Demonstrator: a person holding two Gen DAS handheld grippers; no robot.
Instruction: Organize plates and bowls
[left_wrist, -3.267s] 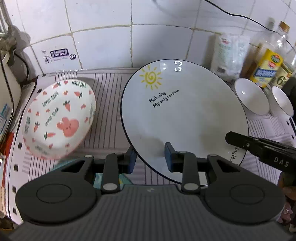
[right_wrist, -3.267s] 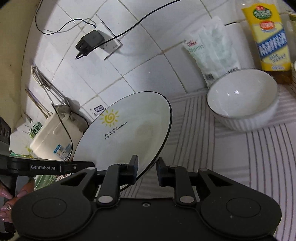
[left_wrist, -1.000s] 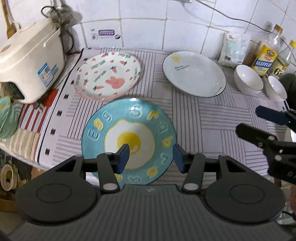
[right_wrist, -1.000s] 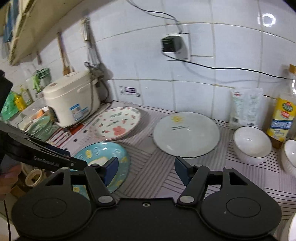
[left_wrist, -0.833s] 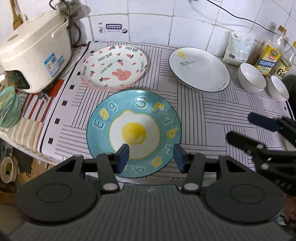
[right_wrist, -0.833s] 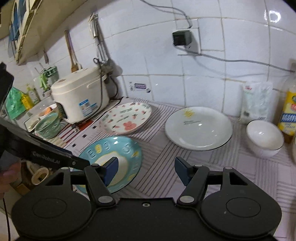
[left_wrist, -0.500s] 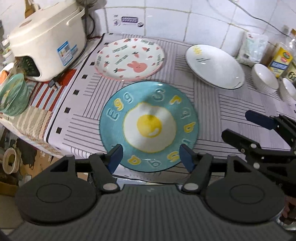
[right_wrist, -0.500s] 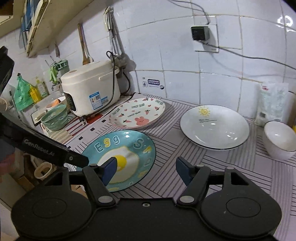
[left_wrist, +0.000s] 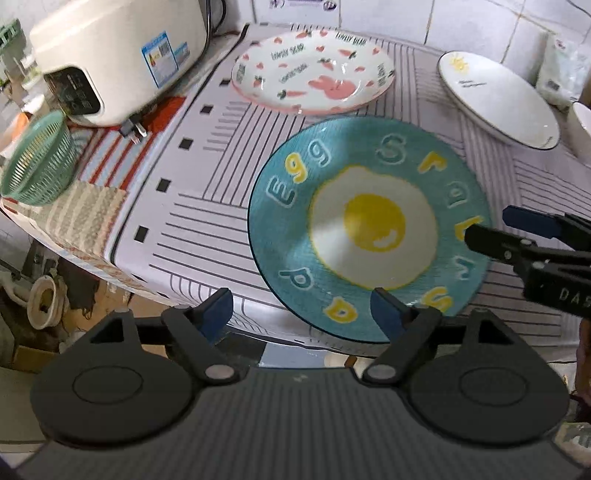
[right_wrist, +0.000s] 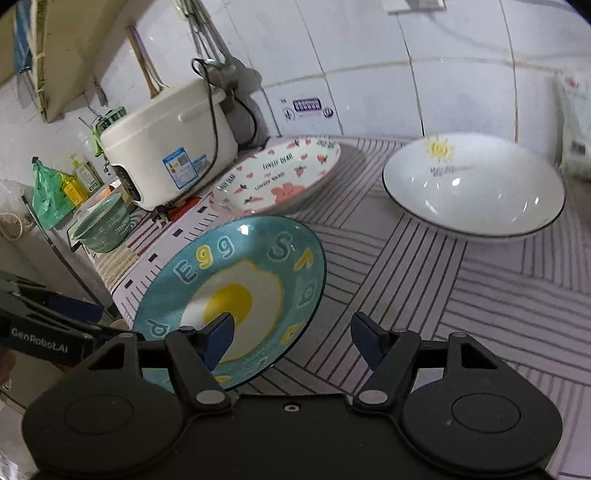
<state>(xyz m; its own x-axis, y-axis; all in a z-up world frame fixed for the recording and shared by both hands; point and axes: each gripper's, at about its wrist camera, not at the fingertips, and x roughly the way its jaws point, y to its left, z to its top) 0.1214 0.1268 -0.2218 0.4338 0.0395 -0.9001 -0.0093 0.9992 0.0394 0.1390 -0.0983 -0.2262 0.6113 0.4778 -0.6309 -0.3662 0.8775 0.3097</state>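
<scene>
While both tools hang above the near edge of the striped cloth (left_wrist: 207, 206), the left gripper (left_wrist: 301, 314) has its blue-tipped fingers spread wide, holding nothing; its right finger (left_wrist: 386, 314) shows over the near rim of the blue egg plate (left_wrist: 369, 229), though contact cannot be judged. The right gripper (right_wrist: 291, 338) is likewise spread wide and empty, its left finger (right_wrist: 219, 338) showing over the same plate's near side. That plate lies flat at the front of the cloth, teal with a fried-egg picture and yellow and pale letters around its rim. Behind it, just beside its far rim, sits the pink rabbit plate (left_wrist: 314, 70), white with hearts and carrots. Right of the rabbit plate and well behind the egg plate rests the white sun plate (right_wrist: 476, 184), black-rimmed and deep. Left of the rabbit plate stands a rice cooker (right_wrist: 170, 162), with a green basket (left_wrist: 37, 162) in front of it
</scene>
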